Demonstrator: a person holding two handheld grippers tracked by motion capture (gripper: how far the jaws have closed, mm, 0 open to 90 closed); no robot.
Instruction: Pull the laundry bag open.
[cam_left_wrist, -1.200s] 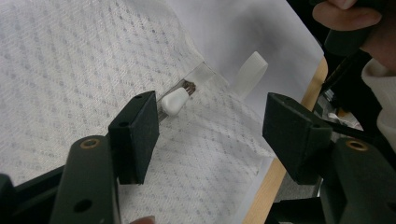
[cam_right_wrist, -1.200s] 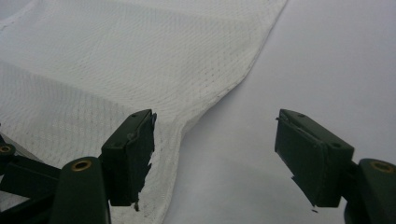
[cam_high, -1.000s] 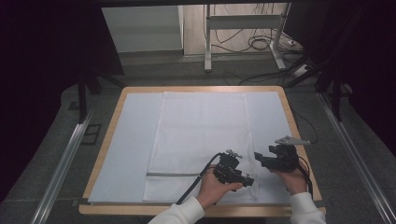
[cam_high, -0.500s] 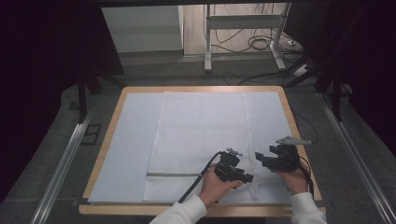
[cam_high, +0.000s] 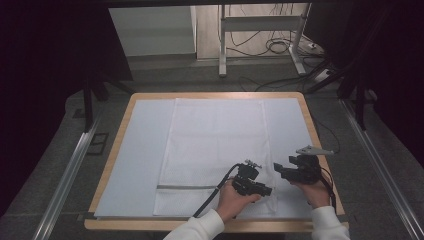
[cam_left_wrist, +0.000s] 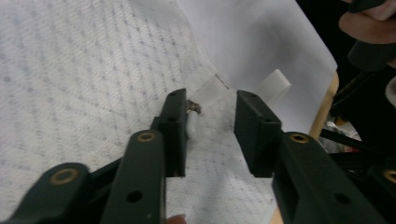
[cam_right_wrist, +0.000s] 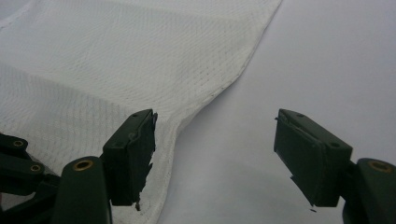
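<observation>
A: where's the mesh bag (cam_high: 215, 150) rn?

B: flat on the pale sheet (cam_high: 140, 160) covering the table (cam_high: 116, 131), long way running front to back, zip strip (cam_high: 186, 187) across its near end. Both grippers at its near right corner

A: left gripper (cam_high: 267, 191)?

B: low over the bag's right edge, person's left hand (cam_high: 234, 199) gripping it. In the left gripper view the jaws have just been closing w/ a small whitish tab (cam_left_wrist: 194, 125) at the bag's edge btwn them. It sits against one pad (cam_left_wrist: 178, 128), the other pad is clear of it, gap open, so not clamped yet

A: right gripper (cam_high: 278, 170)?

B: just right of the bag edge, close to the left one, not touching it. Right gripper view: jaws wide apart, nothing btwn them, one pad (cam_right_wrist: 135, 156) over the bag's hem, other over bare sheet
</observation>
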